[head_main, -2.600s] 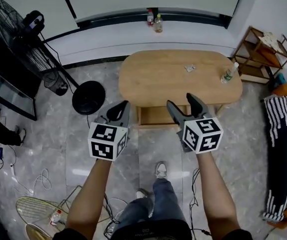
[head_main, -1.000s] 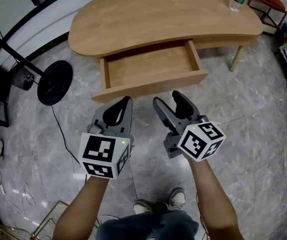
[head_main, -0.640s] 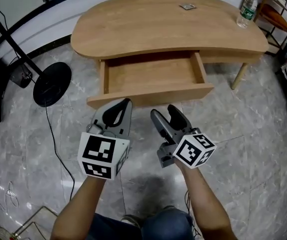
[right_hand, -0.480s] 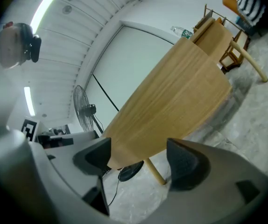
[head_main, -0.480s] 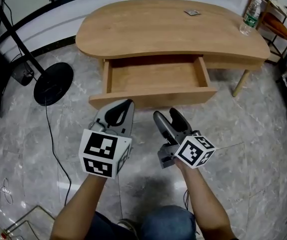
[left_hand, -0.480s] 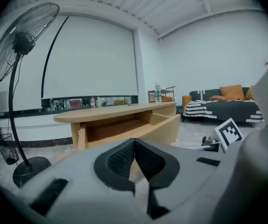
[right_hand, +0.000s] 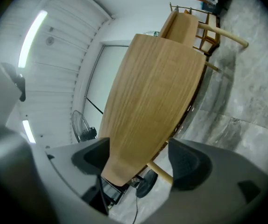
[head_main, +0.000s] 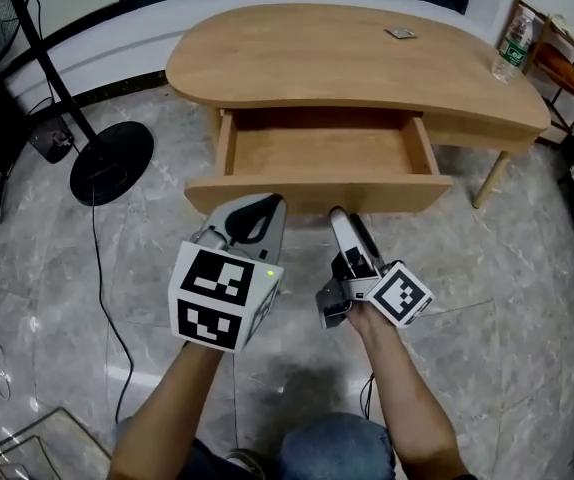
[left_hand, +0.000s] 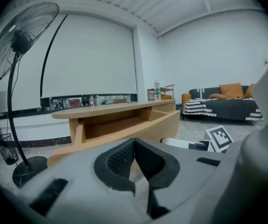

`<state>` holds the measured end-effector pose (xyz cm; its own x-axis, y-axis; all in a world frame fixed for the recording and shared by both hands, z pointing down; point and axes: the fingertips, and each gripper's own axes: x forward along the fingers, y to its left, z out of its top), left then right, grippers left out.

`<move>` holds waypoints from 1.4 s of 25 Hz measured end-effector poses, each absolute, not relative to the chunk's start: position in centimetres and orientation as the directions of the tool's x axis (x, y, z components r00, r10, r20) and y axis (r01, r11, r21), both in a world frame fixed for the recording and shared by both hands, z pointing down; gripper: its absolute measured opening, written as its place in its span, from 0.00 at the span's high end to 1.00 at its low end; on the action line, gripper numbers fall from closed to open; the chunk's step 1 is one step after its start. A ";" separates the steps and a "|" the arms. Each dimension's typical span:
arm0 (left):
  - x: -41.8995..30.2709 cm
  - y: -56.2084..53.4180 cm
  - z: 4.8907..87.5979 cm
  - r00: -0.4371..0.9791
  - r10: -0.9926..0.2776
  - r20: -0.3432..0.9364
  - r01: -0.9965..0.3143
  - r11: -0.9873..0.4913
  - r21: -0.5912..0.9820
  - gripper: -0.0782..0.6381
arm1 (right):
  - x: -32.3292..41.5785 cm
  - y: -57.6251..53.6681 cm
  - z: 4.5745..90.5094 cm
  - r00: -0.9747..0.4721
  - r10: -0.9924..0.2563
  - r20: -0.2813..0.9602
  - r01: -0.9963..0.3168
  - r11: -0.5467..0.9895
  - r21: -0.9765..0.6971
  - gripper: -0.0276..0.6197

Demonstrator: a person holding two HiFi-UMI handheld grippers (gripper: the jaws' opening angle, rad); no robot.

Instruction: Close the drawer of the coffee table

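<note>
Marble floor (head_main: pixel 47 268) fills the left of the head view, with a round black fan base (head_main: pixel 112 163) at 10 o'clock from the person's hands. Next come the left tongs (head_main: pixel 265 204), jaws together with nothing between them. Their tip points to 12 o'clock and sits just short of the drawer front (head_main: pixel 317 194); whether it touches the wood cannot be told.

Straight ahead stands the coffee table (head_main: pixel 467 123), a curved wooden piece. Its drawer (head_main: pixel 322 148) is pulled well out toward 6 o'clock, and its inside is bare.

To the right, the right tongs (head_main: pixel 343 220) are turned on edge. Their jaws have just been opening and now stand wide apart. Their own view shows only the table's wood ahead in the gap, and the pads press on nothing. The tip lies near the lower edge of the drawer front.

Further right, on the surface (head_main: pixel 327 58), a small packet (head_main: pixel 400 33) lies at 1 o'clock and a clear bottle (head_main: pixel 508 46) stands at 2 o'clock.

By the look of it, none of the closing is done. Both tongs seem lined up at the front, so what remains is to press against it and push toward 12 o'clock until it sits flush.
</note>
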<state>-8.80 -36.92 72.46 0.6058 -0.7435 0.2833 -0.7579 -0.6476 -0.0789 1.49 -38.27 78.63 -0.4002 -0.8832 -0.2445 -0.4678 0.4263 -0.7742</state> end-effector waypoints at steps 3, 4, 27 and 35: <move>-8.9 -37.1 72.5 0.608 -0.750 0.261 -0.767 -0.640 -0.052 0.89 | 1.2 -38.8 79.1 -0.382 -0.891 -0.246 -0.442 0.410 -0.798 0.38; -8.9 -37.1 72.6 0.611 -0.749 0.258 -0.767 -0.641 -0.044 0.89 | 1.1 -38.9 79.1 -0.375 -0.894 -0.247 -0.439 0.405 -0.802 0.38; -10.8 -39.3 72.1 0.588 -0.774 0.233 -0.793 -0.608 -0.020 0.89 | 1.8 -41.9 78.6 -0.304 -0.951 -0.055 -0.418 0.185 -0.889 0.33; -12.0 -40.7 72.0 0.564 -0.791 0.236 -0.810 -0.586 -0.028 0.89 | 1.9 -46.0 78.0 -0.296 -0.950 -0.104 -0.415 0.225 -0.882 0.34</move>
